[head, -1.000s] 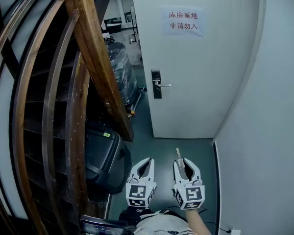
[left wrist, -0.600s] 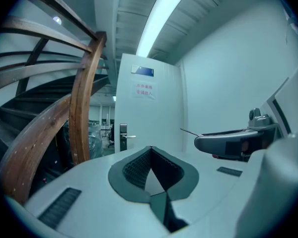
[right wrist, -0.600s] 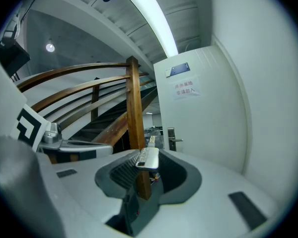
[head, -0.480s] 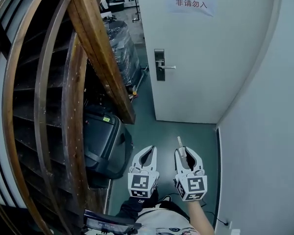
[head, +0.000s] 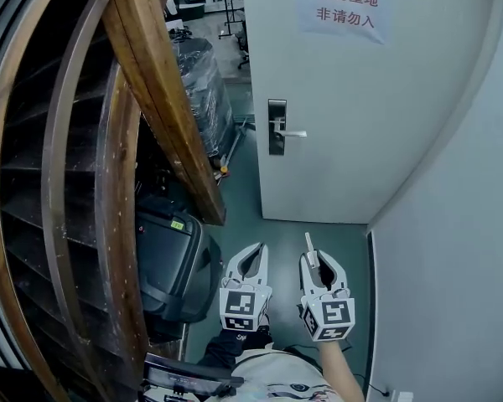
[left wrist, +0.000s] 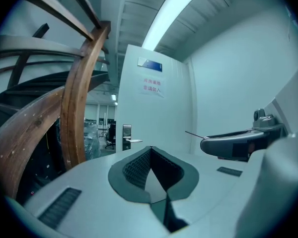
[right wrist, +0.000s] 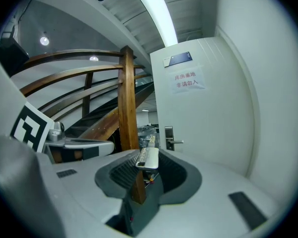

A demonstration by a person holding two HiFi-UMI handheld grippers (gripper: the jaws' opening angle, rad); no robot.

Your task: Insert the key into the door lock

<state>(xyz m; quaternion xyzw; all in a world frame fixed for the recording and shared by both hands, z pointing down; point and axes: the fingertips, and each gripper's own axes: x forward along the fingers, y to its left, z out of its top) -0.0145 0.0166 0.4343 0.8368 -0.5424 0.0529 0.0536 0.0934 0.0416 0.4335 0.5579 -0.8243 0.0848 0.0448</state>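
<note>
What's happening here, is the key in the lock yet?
Not yet. A person holds a gripper in each hand in a narrow passage beside a wooden staircase. The right gripper is clamped on the key, whose blade points ahead toward the white door. The left gripper is shut with nothing in it. The lock plate and lever handle are well ahead of both grippers.

Matt white door [head: 360, 124], metal lock plate [head: 277, 127], glossy wooden stair beam [head: 163, 99].
</note>
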